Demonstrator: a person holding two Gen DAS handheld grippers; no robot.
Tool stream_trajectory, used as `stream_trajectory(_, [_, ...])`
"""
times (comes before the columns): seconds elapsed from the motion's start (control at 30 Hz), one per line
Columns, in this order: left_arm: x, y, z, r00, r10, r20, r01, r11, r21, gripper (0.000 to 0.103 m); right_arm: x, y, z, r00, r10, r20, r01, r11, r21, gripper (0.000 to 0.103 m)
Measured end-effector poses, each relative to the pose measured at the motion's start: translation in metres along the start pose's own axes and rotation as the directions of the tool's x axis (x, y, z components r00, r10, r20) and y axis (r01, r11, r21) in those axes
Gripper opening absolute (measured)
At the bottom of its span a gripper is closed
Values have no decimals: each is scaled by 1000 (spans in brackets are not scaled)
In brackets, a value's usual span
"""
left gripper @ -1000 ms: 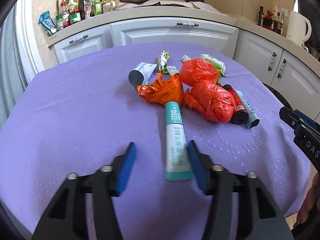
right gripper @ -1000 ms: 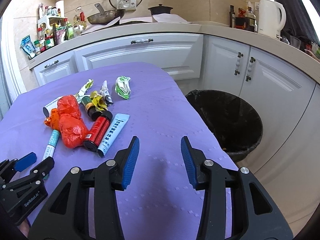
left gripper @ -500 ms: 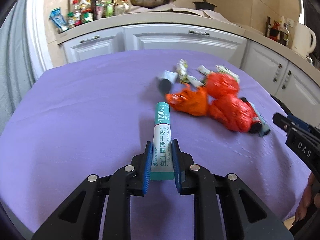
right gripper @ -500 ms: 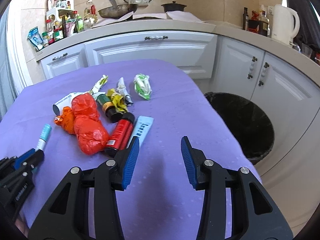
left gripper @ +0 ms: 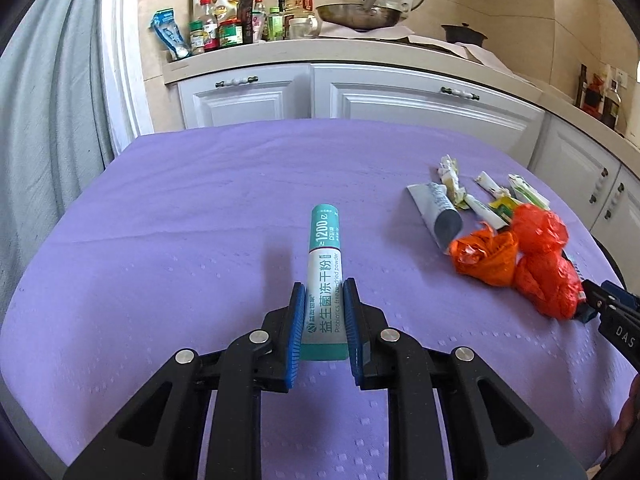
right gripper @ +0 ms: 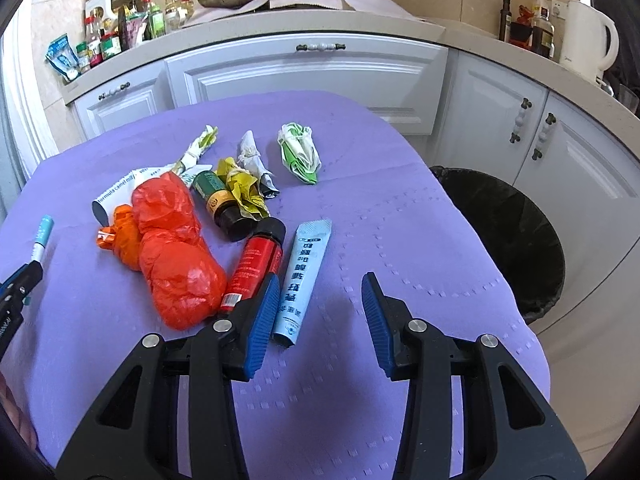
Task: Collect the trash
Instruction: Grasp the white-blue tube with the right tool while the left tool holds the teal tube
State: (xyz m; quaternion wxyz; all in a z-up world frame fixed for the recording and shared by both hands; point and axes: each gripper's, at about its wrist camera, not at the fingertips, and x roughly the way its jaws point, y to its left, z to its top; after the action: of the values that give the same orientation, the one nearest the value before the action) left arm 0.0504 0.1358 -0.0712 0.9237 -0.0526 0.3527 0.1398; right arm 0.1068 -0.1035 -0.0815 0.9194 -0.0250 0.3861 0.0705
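Note:
My left gripper (left gripper: pixel 323 316) is shut on a teal-and-white tube (left gripper: pixel 325 268) and holds it above the purple tablecloth (left gripper: pixel 192 216); the tube also shows in the right wrist view (right gripper: pixel 42 236). My right gripper (right gripper: pixel 318 312) is open and empty, low over the cloth, its left finger beside a light blue tube (right gripper: pixel 304 280). A trash pile lies left of it: red plastic bags (right gripper: pixel 172 240), a red can (right gripper: pixel 256 264), a dark bottle (right gripper: pixel 220 204), crumpled wrappers (right gripper: pixel 300 152). A black-lined trash bin (right gripper: pixel 508 232) stands off the table's right edge.
White kitchen cabinets (right gripper: pixel 304 68) and a counter with bottles, a pan and a white kettle (right gripper: pixel 588 40) stand behind the table. A grey curtain (left gripper: pixel 44 120) hangs at the left. The table edge drops off close to the bin.
My left gripper closed on the teal tube, lifted it and swung left away from the pile. My right gripper moved left toward the light blue tube and stayed open.

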Motion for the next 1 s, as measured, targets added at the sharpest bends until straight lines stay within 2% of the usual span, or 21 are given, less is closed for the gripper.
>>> stream_trajectory(0.07, [2, -1, 0, 1000, -1, -2, 1, 1000, 0, 20, 3, 0, 1, 1000, 8, -9, -8, 1000, 3, 36])
stream_trajectory(0.13, [2, -1, 0, 1000, -6, -3, 6, 1000, 2, 20, 5, 1, 2, 1000, 13, -14, -13, 1000, 0, 24])
stream_trajectory(0.17, [2, -1, 0, 1000, -7, -2, 7, 1000, 2, 20, 6, 2, 2, 1000, 16, -19, -16, 1000, -5, 15])
stream_trajectory(0.2, [2, -1, 0, 1000, -7, -2, 7, 1000, 3, 20, 7, 2, 2, 1000, 17, -21, -17, 1000, -8, 14])
stream_trajectory(0.47, [3, -4, 1, 1000, -11, 3, 11, 1000, 8, 20, 0, 0, 1, 1000, 18, 14, -18, 1000, -10, 12])
stream_trajectory(0.67, [-6, -17, 8, 999, -44, 30, 43, 999, 28, 20, -14, -12, 5, 998, -12, 67, 12, 1000, -4, 12])
stream_trajectory(1.0, [-19, -81, 28, 982, -181, 53, 173, 978, 120, 20, -38, -67, 14, 983, -110, 144, 101, 992, 71, 12])
